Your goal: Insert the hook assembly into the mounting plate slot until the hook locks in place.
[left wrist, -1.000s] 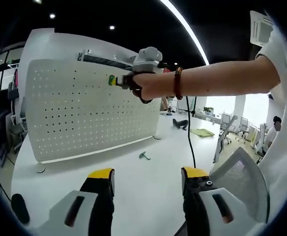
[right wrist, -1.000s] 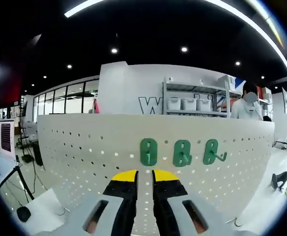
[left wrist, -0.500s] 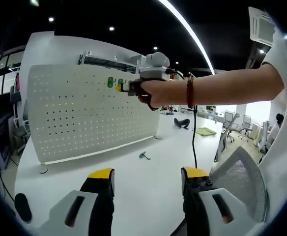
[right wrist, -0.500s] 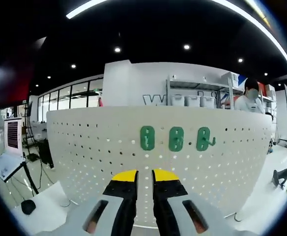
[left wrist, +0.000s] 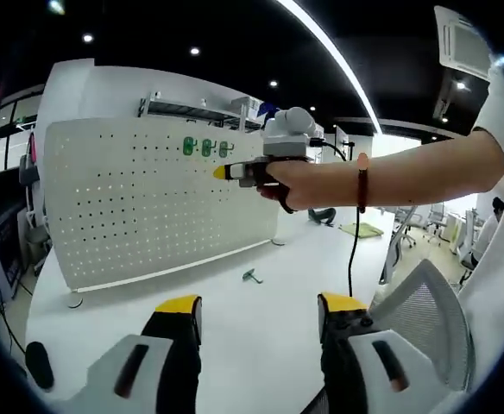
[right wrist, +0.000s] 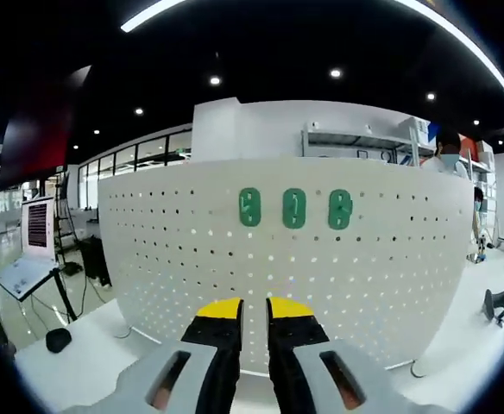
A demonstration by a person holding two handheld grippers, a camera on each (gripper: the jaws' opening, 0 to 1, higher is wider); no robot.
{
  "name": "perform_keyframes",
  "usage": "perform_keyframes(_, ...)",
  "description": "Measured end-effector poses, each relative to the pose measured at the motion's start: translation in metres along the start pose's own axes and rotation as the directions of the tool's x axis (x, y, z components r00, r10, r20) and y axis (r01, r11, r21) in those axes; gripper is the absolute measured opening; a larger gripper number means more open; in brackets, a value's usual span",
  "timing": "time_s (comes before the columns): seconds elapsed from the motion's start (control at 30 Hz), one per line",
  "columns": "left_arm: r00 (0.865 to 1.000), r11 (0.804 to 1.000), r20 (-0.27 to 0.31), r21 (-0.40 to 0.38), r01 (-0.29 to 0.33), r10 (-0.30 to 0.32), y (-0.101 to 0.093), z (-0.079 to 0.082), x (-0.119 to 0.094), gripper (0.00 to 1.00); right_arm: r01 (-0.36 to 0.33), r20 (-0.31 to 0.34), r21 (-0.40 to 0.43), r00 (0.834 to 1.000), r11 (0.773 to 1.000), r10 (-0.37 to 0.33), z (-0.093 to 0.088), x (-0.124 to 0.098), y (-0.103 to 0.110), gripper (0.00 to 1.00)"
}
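A white perforated mounting plate (left wrist: 140, 207) stands upright on the white table. Three green hooks (left wrist: 205, 147) hang in a row near its top. In the right gripper view they (right wrist: 294, 209) sit side by side on the plate (right wrist: 183, 259), straight ahead and above my jaws. My right gripper (right wrist: 255, 309) is shut with nothing in it, clear of the plate. In the left gripper view a hand holds it (left wrist: 223, 172) out, with its yellow tips just below the hooks. A loose green hook (left wrist: 252, 275) lies on the table. My left gripper (left wrist: 261, 306) is open and empty over the near table.
A mesh chair back (left wrist: 425, 319) stands close at the right. A black mouse (right wrist: 58, 339) lies on the table at the left. A screen on a tripod (right wrist: 36, 250) stands left of the plate. A black object (right wrist: 496, 304) lies on the table at the right.
My right gripper has drawn back from the plate, staying shut, and the hooks look smaller. In the left gripper view the hand has shifted right and uncovered all three hooks.
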State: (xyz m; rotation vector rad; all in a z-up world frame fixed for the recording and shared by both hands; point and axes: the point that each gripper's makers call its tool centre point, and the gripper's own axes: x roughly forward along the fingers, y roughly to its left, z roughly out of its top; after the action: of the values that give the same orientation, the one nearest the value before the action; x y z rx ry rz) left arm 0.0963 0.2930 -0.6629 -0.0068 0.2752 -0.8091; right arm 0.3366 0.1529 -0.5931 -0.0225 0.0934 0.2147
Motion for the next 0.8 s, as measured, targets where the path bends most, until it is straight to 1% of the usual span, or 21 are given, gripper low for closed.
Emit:
perform_keyframes(0.13,1.0,1.0,-0.004,0.014,0.001,-0.001,-0.006,0.001,0.004,0.56,-0.043,-0.009,-0.002,0.999,0.999,0.043,-0.007,-0.007,-0.002,0.09)
perform_keyframes(0.17,1.0,1.0,-0.002,0.012,0.0,0.0,-0.008,0.002,0.004,0.56,-0.044,-0.013,-0.004,0.999,0.999,0.044,-0.009,-0.008,-0.004,0.09)
perform_keyframes(0.2,1.0,1.0,0.001,0.012,0.0,0.0,-0.01,0.003,0.005,0.56,-0.056,-0.029,0.0,0.998,0.998,0.056,-0.014,-0.009,-0.005,0.09)
perform_keyframes(0.27,1.0,1.0,-0.001,0.016,0.003,-0.003,-0.013,0.003,0.006,0.56,-0.067,-0.04,0.006,0.997,0.998,0.067,-0.02,-0.01,-0.009,0.09)
perform_keyframes(0.3,1.0,0.999,-0.016,0.033,0.009,-0.008,-0.016,0.002,0.006,0.56,-0.077,-0.048,0.005,0.996,0.997,0.077,-0.022,-0.011,-0.009,0.09)
perform_keyframes(0.33,1.0,0.999,-0.016,0.042,0.008,-0.007,-0.018,0.002,0.007,0.56,-0.085,-0.056,0.008,0.995,0.996,0.085,-0.024,-0.012,-0.01,0.09)
perform_keyframes(0.4,1.0,0.999,-0.016,0.033,0.011,-0.01,-0.019,0.002,0.007,0.56,-0.087,-0.057,0.008,0.995,0.996,0.088,-0.028,-0.015,-0.013,0.09)
perform_keyframes(0.5,1.0,1.0,-0.018,0.028,0.01,-0.009,-0.02,0.0,0.008,0.56,-0.096,-0.077,0.007,0.992,0.995,0.097,-0.034,-0.017,-0.016,0.09)
perform_keyframes(0.8,0.999,0.999,-0.031,0.039,0.024,-0.023,-0.024,-0.001,0.011,0.56,-0.114,-0.117,0.003,0.987,0.993,0.114,-0.053,-0.027,-0.026,0.09)
